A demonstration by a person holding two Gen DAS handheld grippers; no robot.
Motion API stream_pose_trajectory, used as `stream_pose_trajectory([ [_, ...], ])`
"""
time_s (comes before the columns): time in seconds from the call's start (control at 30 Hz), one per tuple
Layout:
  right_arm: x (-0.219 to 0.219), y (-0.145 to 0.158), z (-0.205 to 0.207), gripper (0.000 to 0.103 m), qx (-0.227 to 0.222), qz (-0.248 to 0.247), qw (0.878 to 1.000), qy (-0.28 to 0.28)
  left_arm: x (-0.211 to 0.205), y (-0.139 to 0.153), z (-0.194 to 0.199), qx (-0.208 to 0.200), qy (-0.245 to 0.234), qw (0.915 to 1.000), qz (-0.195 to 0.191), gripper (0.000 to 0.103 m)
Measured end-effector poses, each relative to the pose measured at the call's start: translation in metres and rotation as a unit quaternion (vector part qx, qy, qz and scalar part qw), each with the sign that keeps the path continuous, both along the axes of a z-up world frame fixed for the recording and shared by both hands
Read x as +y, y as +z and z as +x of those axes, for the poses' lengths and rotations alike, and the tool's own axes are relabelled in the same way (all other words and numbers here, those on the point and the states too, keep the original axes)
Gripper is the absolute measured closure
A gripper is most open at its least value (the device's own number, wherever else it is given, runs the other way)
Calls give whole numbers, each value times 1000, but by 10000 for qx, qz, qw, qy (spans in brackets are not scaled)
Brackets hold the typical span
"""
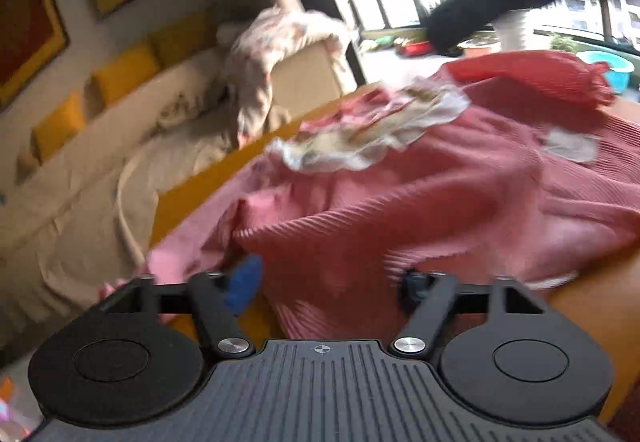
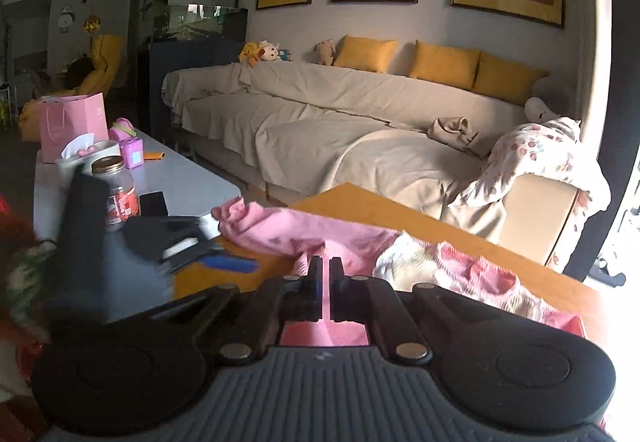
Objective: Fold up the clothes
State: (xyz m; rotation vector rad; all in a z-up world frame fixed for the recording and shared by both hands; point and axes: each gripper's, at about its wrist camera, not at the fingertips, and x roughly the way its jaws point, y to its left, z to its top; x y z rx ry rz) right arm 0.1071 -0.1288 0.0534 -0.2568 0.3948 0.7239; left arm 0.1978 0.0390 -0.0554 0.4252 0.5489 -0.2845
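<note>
Now mid-fold: right gripper [image 2: 325, 270] fingers clamped on pink ribbed garment [image 2: 280, 230]; left gripper [image 1: 332, 282] fingers apart around its hem, must pinch next.

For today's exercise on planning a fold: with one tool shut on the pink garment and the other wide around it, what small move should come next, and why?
Probably close the left tool on the pink garment. Its fingers straddle a fold of fabric without pinching it, while the right tool is already shut on the cloth, and the garment lies bunched on the orange table.

Orange table [image 2: 360, 208], pink garment [image 2: 280, 232] lying on it
</note>
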Motion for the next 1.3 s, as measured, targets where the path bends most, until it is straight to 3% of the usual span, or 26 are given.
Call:
stream_pose_trajectory([
  [0.03,-6,-5,-7,95,-129,-47,9999,-15,7,0,4,72,103,9997,-191,54],
  [0.1,-20,-21,-25,69,-430,-304,9986,-97,20,2,10,209,283,9978,-570,65],
  [0.13,-26,-30,-33,40,-535,-433,9975,-151,25,5,11,267,332,9962,-756,70],
  [0.17,-34,-40,-40,26,-553,-528,9969,-190,31,7,13,325,381,9943,-942,72],
  [0.23,-45,-58,-47,26,-312,-698,9967,-274,39,11,16,435,422,9907,-1216,82],
  [0.37,-58,-84,-55,21,87,-799,9960,-398,39,11,18,624,319,9882,-1364,82],
  [0.43,-64,-90,-58,12,180,-751,9960,-448,36,9,8,652,141,9893,-1294,65],
  [0.47,-69,-92,-54,5,292,-600,9963,-551,35,8,2,660,37,9897,-1269,58],
  [0.5,-75,-92,-50,1,412,-432,9960,-664,34,6,-4,665,-66,9899,-1248,44],
  [0.53,-80,-93,-46,0,531,-264,9952,-776,32,5,-10,661,-146,9904,-1205,36],
  [0.63,-96,-96,-34,0,889,240,9895,-1111,26,-2,-18,584,-213,9936,-946,32],
  [0.77,-126,-107,-7,0,1811,1555,9568,-1658,18,-9,-13,472,-159,9964,-692,33],
  [0.87,-143,-113,6,0,2276,2347,9257,-1904,11,-12,-7,328,-197,9982,-461,40],
  [0.93,-151,-116,9,0,2423,2739,9095,-1976,6,-12,-4,270,-249,9989,-287,71],
  [1.0,-154,-120,10,0,2446,2912,9040,-1952,2,-10,-2,274,-307,9990,-188,91],
  [1.03,-154,-121,10,0,2417,2917,9049,-1940,4,-6,0,358,-319,9984,-302,93],
  [1.1,-151,-122,9,0,2350,2910,9074,-1916,13,8,5,693,-294,9928,-936,95],
  [1.13,-150,-122,8,0,2319,2901,9081,-1933,22,18,8,886,-274,9851,-1448,96],
  [1.2,-147,-122,6,0,2258,2873,9094,-1987,40,40,10,1190,-285,9593,-2546,96],
  [1.23,-146,-122,4,0,2233,2862,9096,-2022,47,49,8,1236,-304,9475,-2933,98],
  [1.3,-143,-121,3,0,2184,2839,9095,-2111,57,63,0,1126,-337,9373,-3282,99],
])
